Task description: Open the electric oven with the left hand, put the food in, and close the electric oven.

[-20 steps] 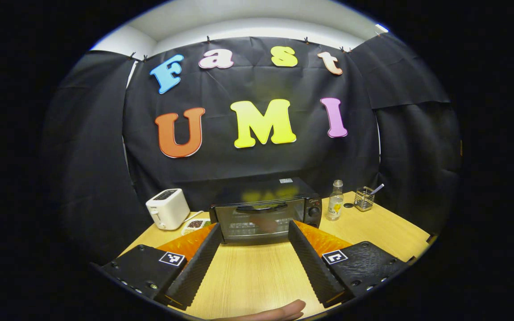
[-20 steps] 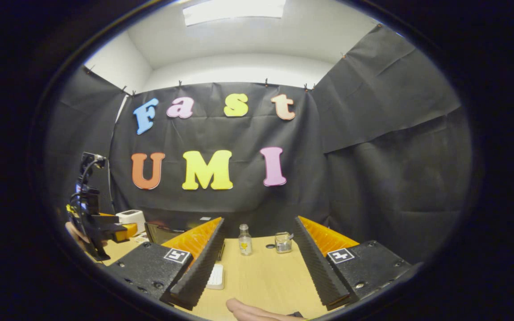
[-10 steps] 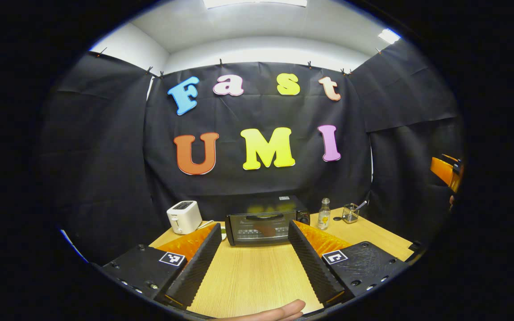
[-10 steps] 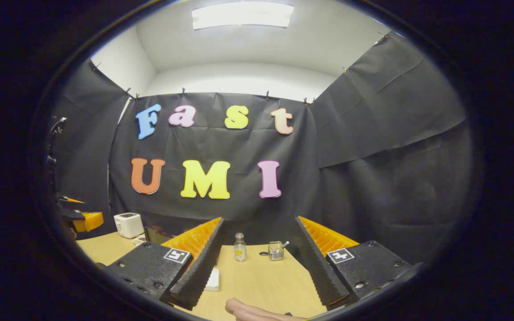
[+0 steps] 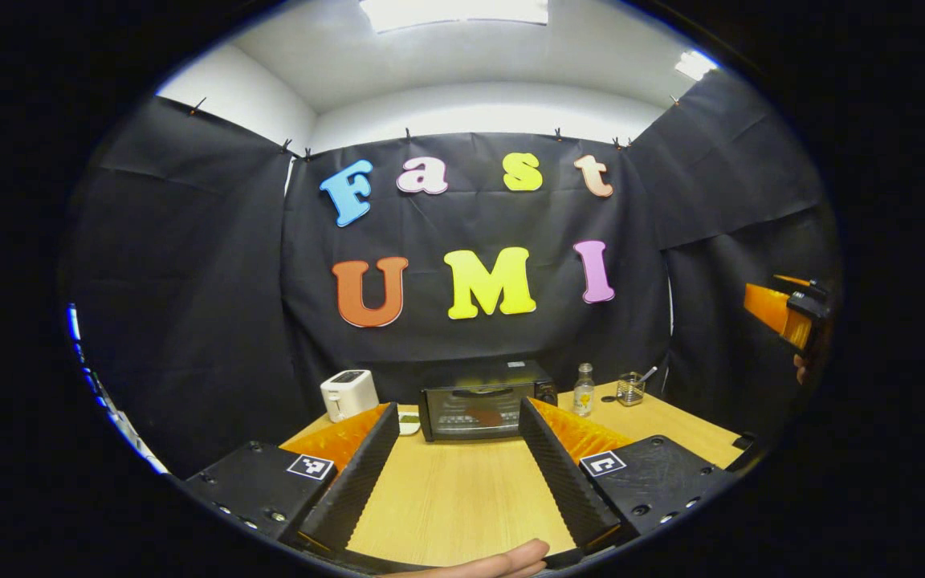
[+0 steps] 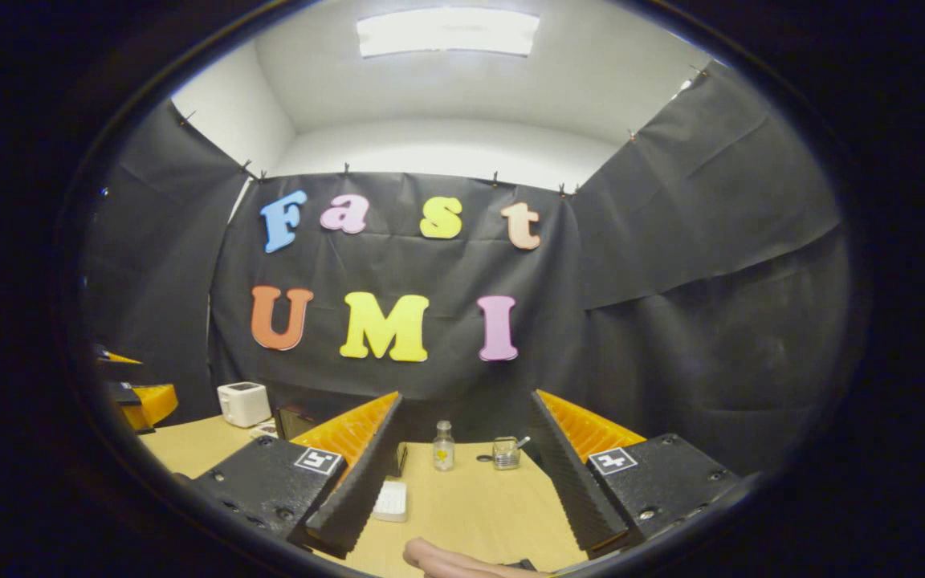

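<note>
Two pairs of tongs hang released above the tabletop [image 5: 446, 490], each with its fingers spread wide and nothing between them. In the left gripper view the left tongs [image 5: 450, 474] point straight down the wood at the electric oven [image 5: 485, 400], which stands at the far edge against the black cloth with its glass door shut; a reddish-brown patch shows behind the glass, and I judge it to be the food already inside, though it is too small to be sure. That aim makes sense, since the door is this hand's job, yet the tongs are well apart from the handle and seem held back, not reaching. A fingertip [image 5: 511, 558] of the holding hand shows at the bottom edge.

The right tongs [image 6: 458, 482] are aimed to the oven's right, toward a small glass bottle [image 6: 443, 446] and a glass cup [image 6: 503, 453] with something thin standing in it. A flat white object [image 6: 391, 500] lies on the wood just beside the left finger; what it is I cannot tell. These tongs also appear at the right edge of the left gripper view, raised well clear of the tabletop.

A white toaster [image 5: 349, 393] sits left of the oven, with a small dish [image 5: 409, 420] between them. With the door closed and both tongs empty, the task looks either finished or not begun.
</note>
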### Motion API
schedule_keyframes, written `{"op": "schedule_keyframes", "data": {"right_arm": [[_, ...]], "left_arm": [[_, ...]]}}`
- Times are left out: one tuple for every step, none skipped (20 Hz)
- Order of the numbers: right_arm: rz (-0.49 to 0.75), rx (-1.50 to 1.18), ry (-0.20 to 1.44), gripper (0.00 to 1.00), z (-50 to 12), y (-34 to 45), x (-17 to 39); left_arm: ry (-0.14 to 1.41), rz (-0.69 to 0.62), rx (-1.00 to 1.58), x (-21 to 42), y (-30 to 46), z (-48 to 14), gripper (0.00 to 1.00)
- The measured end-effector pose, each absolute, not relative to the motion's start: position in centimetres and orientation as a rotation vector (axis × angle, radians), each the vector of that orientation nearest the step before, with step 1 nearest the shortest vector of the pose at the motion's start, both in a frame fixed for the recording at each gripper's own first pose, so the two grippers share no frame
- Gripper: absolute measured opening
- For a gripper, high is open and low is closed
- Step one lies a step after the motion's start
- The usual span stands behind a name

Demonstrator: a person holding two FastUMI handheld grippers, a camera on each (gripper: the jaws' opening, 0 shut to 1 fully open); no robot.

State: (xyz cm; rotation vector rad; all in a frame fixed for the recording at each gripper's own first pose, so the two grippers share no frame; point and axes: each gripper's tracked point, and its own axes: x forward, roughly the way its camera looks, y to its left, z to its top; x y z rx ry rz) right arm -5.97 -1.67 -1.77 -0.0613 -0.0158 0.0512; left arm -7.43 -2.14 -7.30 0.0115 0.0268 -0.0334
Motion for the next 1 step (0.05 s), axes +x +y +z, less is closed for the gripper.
{"op": "schedule_keyframes", "data": {"right_arm": [[0.060,-0.064,-0.012,0.97,-1.77,-1.43,-5.97]], "left_arm": [[0.022,-0.042,0.009,-7.58,-2.19,-7.13,0.95]]}}
